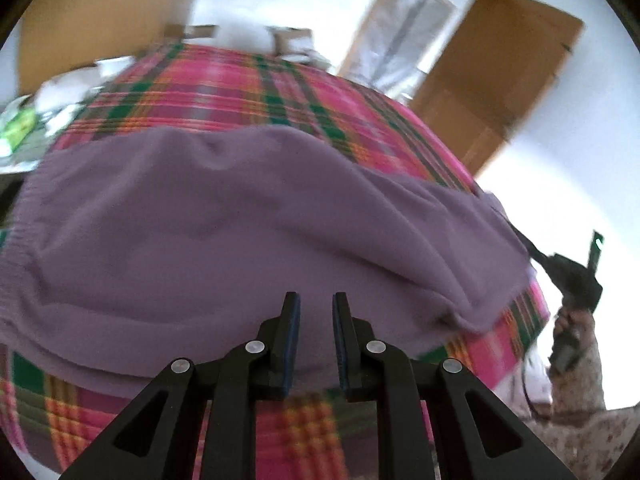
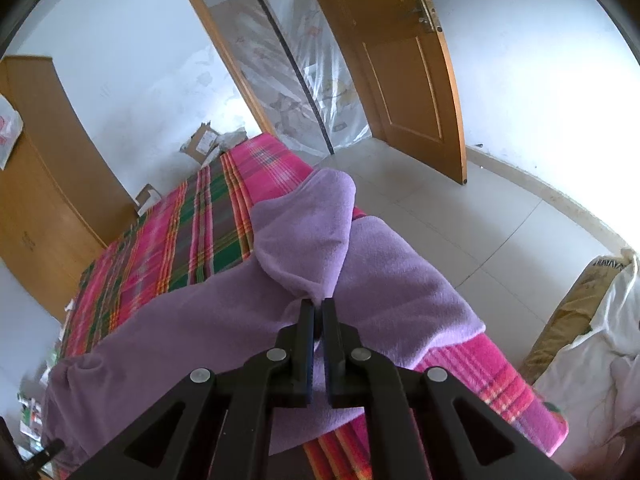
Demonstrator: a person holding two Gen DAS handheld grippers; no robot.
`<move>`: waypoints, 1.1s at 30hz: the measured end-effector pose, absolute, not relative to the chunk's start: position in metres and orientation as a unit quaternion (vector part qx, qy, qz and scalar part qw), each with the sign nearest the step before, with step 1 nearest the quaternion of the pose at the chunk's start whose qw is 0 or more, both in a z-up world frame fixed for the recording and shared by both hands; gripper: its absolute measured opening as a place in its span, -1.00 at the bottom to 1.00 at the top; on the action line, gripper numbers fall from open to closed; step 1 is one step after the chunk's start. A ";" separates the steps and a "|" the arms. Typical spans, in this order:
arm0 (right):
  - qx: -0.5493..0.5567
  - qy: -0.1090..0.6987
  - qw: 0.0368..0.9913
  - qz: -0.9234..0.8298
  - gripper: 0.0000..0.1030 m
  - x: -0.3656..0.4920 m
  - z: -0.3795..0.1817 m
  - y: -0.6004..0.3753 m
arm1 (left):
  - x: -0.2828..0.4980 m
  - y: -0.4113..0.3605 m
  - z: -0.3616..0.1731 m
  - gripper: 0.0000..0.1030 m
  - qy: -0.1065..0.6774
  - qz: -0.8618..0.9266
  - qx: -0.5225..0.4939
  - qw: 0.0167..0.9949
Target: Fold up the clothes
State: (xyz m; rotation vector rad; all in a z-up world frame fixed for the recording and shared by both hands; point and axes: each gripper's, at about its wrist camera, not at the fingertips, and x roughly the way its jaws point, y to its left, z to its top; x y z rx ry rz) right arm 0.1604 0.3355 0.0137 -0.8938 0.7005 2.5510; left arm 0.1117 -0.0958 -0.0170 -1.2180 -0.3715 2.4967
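One fold is under way: the right tongs (image 2: 318, 314) pinch a flap of the soft purple fleece garment (image 1: 248, 232) over itself on the plaid-covered bed (image 1: 240, 80); the left tongs (image 1: 316, 308) hover parted, holding nothing.

Soft, matt purple fleece (image 1: 240, 220) lies on woven plaid bedcover (image 1: 240, 80); door (image 2: 404, 60) is glossy wood.

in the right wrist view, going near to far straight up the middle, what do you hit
right gripper, closed on a pinch of the purple garment → the garment's raised fold → plaid bedspread → cardboard boxes against the wall → white wall
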 end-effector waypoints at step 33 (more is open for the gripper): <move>-0.438 0.038 0.164 0.883 -0.88 0.037 0.016 0.314 | 0.070 -0.094 -0.018 -0.67 -0.163 0.874 -0.430 0.157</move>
